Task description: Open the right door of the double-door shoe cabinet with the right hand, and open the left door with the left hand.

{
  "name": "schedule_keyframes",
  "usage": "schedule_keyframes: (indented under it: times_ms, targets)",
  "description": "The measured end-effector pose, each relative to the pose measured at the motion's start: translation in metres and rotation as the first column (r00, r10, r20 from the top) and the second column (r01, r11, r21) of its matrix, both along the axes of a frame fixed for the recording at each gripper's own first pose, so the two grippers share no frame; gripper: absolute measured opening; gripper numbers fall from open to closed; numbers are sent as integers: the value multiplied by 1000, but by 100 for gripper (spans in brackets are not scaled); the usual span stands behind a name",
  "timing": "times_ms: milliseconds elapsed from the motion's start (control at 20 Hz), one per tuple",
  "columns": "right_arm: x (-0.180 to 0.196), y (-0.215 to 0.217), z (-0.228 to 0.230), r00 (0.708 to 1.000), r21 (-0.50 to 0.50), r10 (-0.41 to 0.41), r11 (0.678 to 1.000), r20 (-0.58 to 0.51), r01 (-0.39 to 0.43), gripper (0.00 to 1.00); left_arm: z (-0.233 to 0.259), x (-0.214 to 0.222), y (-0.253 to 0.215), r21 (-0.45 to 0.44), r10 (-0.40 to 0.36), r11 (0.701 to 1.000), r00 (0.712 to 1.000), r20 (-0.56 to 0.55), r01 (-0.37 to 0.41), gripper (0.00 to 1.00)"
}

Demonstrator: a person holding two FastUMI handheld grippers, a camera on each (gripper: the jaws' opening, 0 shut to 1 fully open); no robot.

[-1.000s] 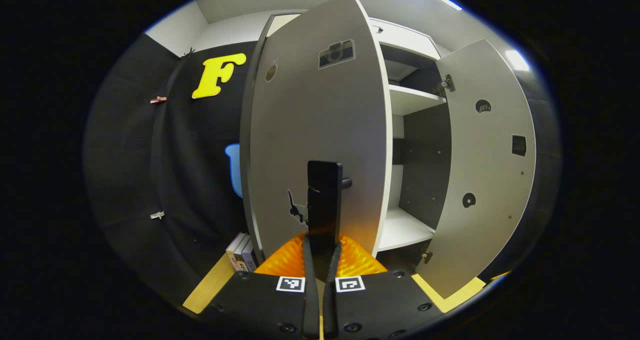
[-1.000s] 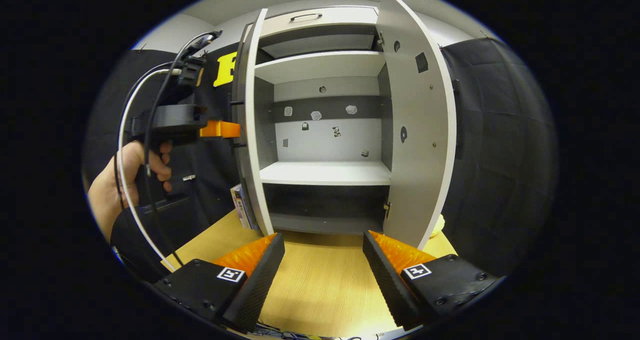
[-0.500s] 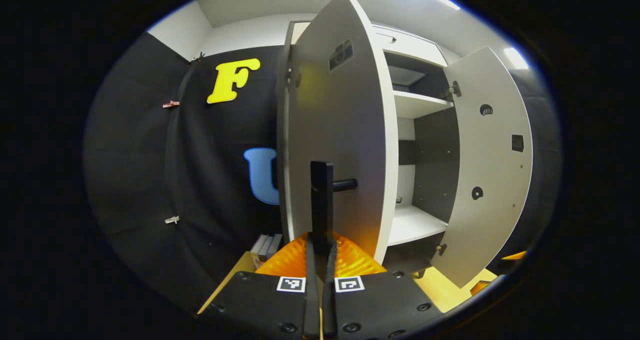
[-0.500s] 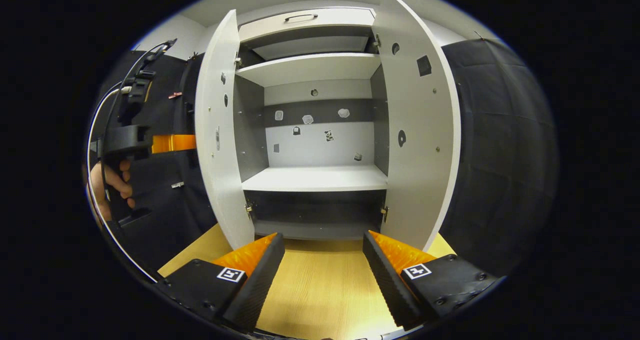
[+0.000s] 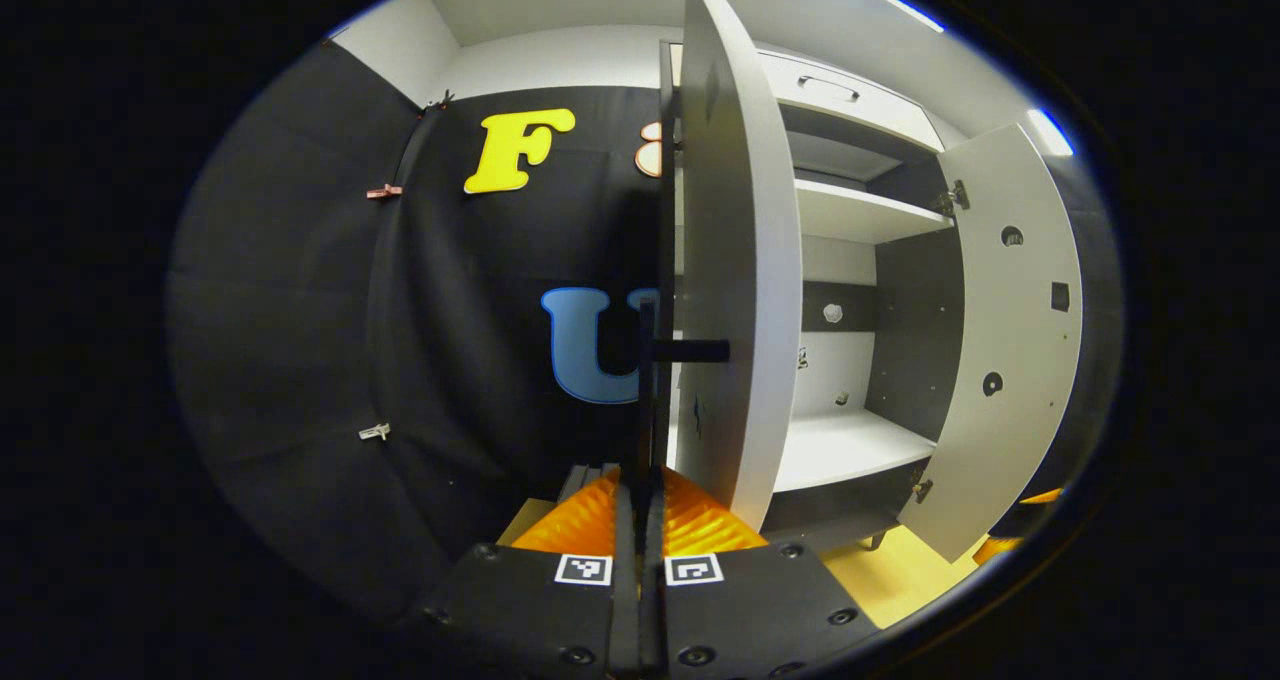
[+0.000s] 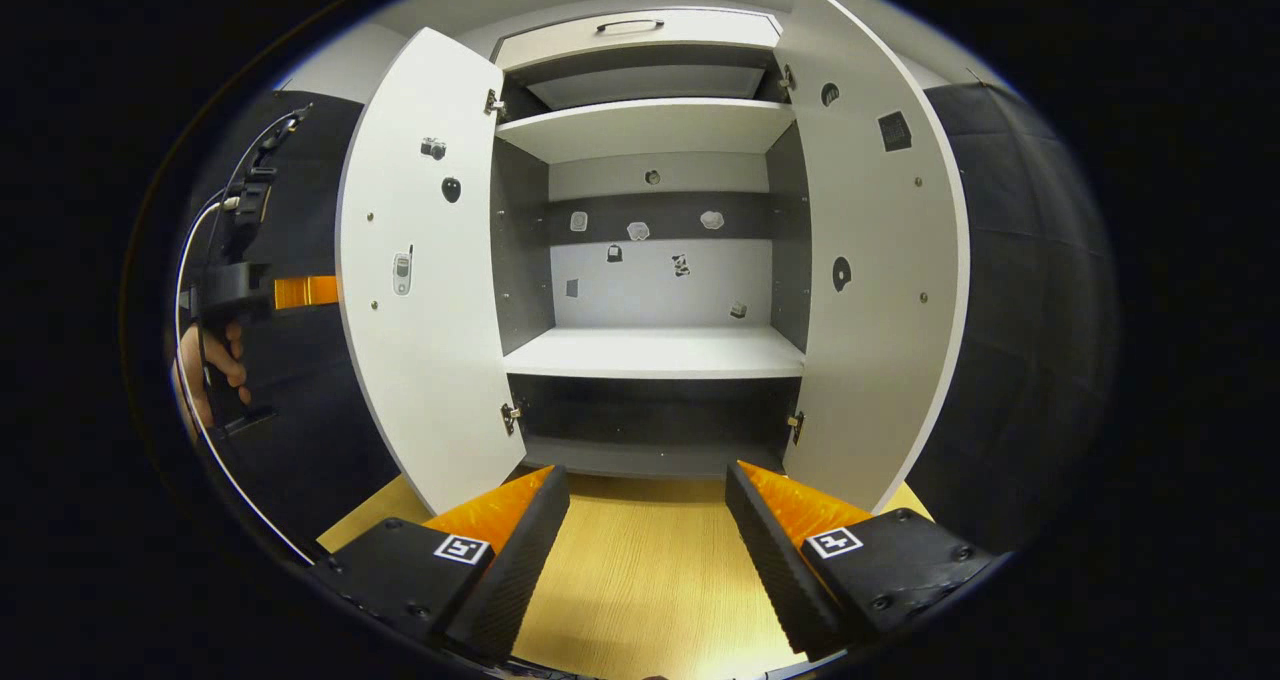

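Closest to us, in the left gripper view, our left claw (image 5: 640, 520) is clamped tight on the dark bar handle (image 5: 650, 400) of the left door (image 5: 725, 290), fingers pressed together around it. That door stands swung wide, nearly edge-on to this camera. In the right gripper view our right claw (image 6: 648, 535) hangs released, fingers well apart with nothing between them, over the wooden bench (image 6: 640, 580) just in front of the shoe cabinet (image 6: 650, 350).

A bit farther out, the same view shows the left door (image 6: 420, 290) with its inner face toward us and a few small stickers on it, and the right door (image 6: 880, 280) swung open too. Off to the side, a hand (image 6: 205, 370) grips the left claw behind that left door.

Farther back, the cabinet's white shelves (image 6: 655, 352) sit bare, with little stickers on the back panel (image 6: 650, 260).
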State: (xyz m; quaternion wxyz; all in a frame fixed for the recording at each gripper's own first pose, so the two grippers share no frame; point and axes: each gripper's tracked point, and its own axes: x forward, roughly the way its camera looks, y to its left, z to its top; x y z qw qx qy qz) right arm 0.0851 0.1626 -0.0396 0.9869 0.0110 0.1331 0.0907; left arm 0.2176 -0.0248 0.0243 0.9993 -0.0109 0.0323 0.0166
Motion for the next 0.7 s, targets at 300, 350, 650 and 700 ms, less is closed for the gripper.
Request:
schedule_keyframes:
  times_ms: [300,350,650,700]
  targets:
    - [16,-23,17,999,-1,-30,1000,18,30,99,-4,-63,6,40,53,998,998,-18,-53,5]
    - [20,-31,18,999,-6,-32,999,20,32,99,-2,-72,2,27,68,997,998,-6,-68,5]
    - [22,-67,32,999,19,-15,1000,35,15,99,-3,-99,-88,-17,41,999,998,53,-40,20]
    - [21,-73,36,999,17,-14,1000,49,13,99,-6,-98,-106,5,22,1000,999,46,-23,24]
